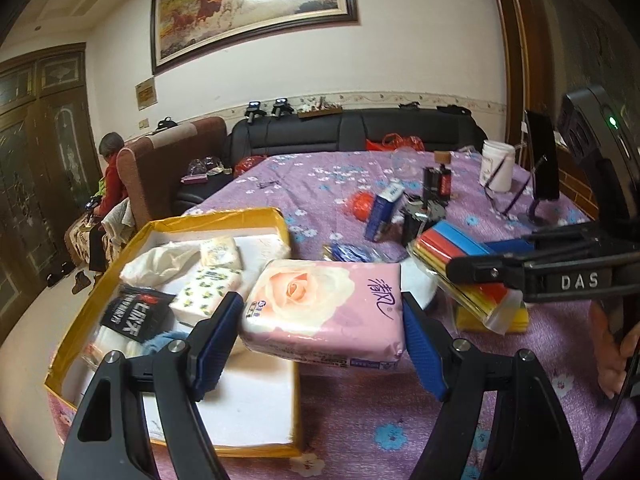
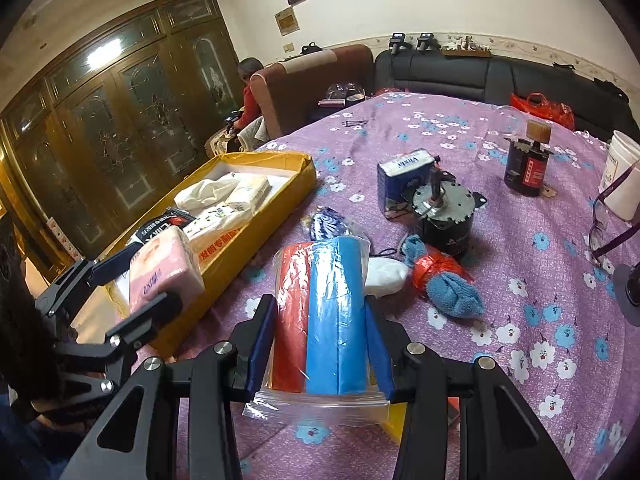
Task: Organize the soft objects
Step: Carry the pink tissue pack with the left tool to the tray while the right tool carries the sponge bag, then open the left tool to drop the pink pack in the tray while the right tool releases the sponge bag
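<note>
Pink pack: a soft-wrapped tissue pack printed with a rose, gripped across its width by the left gripper, whose blue pads press both sides; it hangs over the near right corner of the yellow box, partly above the purple floral cloth.
Bagged sponges: the right gripper is clamped on a clear zip bag of red and blue foam sheets, lifted just above the cloth, to the right of the box.
Step in hand: likely setting the pink pack into the box, the bag to follow.
Doing it well: carry the pack further left, until it is wholly inside the rim, lower it flat onto a free patch of the white liner, and only then let the pads go. The wrap is slippery and yielding, so a light squeeze should do; a drop from height could tip it onto the rim.
Box contents: a crumpled white tissue bag, two small patterned tissue packs, a black packet with white lettering, and something blue and white at the near end, which I cannot name from this view.
Room left: the near right part of the liner looks bare.
Still outside: a blue tissue pack, a blue cloth bound in red, a white wad.
Hard things nearby: a motor, a dark bottle, best left alone.
</note>
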`<state>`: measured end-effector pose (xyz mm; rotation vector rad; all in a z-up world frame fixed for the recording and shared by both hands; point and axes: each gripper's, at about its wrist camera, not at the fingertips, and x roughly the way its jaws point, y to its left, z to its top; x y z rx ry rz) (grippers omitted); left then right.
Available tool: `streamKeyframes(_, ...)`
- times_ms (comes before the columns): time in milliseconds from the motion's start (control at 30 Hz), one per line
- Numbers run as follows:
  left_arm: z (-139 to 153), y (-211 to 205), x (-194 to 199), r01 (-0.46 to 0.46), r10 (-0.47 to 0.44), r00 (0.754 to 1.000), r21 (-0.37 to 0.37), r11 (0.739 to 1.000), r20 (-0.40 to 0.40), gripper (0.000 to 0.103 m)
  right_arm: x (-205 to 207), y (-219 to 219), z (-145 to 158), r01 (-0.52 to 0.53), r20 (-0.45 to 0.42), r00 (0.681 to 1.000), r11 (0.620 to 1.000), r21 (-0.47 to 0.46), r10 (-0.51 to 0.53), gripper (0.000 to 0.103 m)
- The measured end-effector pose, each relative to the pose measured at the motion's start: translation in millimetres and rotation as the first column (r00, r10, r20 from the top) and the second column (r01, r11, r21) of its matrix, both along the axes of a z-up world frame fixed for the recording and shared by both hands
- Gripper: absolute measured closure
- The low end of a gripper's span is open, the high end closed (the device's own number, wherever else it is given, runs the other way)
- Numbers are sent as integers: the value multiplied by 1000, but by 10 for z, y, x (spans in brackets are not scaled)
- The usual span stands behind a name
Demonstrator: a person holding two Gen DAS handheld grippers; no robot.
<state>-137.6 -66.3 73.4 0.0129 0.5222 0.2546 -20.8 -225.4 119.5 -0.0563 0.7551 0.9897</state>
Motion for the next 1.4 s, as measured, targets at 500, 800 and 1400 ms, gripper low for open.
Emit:
streamKeyframes(500, 30, 714, -221, -145, 147, 989, -84, 986, 18, 26, -275, 821, 321, -83, 26, 996, 996, 24, 83, 55)
streamKeyframes(800, -134, 1112, -267, -225, 225, 974, -126, 966, -19, 26, -215, 1568, 360, -118, -14, 993, 993, 14, 118, 55)
streamKeyframes(1400, -284, 1345, -249, -239, 235, 971, -139, 961, -43, 26, 207, 2520, 35, -92, -91, 993, 989, -119, 81, 55)
